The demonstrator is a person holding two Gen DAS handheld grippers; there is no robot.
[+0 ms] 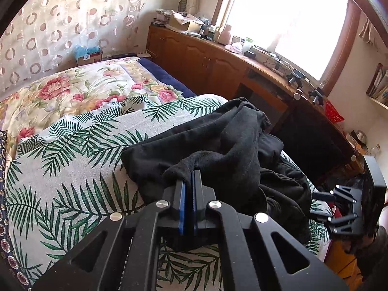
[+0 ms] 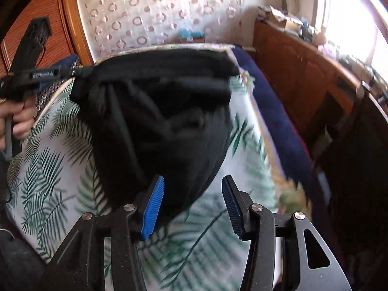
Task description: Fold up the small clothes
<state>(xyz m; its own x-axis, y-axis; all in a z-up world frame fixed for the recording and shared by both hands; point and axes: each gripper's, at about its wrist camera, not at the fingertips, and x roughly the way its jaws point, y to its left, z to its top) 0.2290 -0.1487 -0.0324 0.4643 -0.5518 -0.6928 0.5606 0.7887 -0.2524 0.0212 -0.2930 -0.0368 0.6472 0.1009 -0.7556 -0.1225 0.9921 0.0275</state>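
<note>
From the left wrist view, the left tongs [image 1: 189, 181] are pressed together on a corner of the black garment [image 1: 218, 145]. The cloth bunches up at the pinch and trails away in soft folds across the bed [image 1: 72, 157], which has a green leaf sheet. It looks light and floppy, so it will sag and crumple unless it is held at two corners or along an edge. A flowery quilt [image 1: 72, 87] lies further back on the bed. A long wooden cabinet [image 1: 206, 60] runs under a bright window [image 1: 286, 19], with lots of small things on top.

From the right wrist view, the right tongs [image 2: 192, 206] stand wide apart with nothing between them, just in front of the low end of the black garment [image 2: 157, 126]. The cloth hangs from the left tongs [image 2: 72, 72] at the upper left, lifted partly off the bed [image 2: 55, 169]. This picture is blurry, so I cannot tell for sure which part of the garment hangs lowest. That bottom edge seems a good place to grab. A curtain with rings [image 2: 150, 12] hangs behind.
</note>
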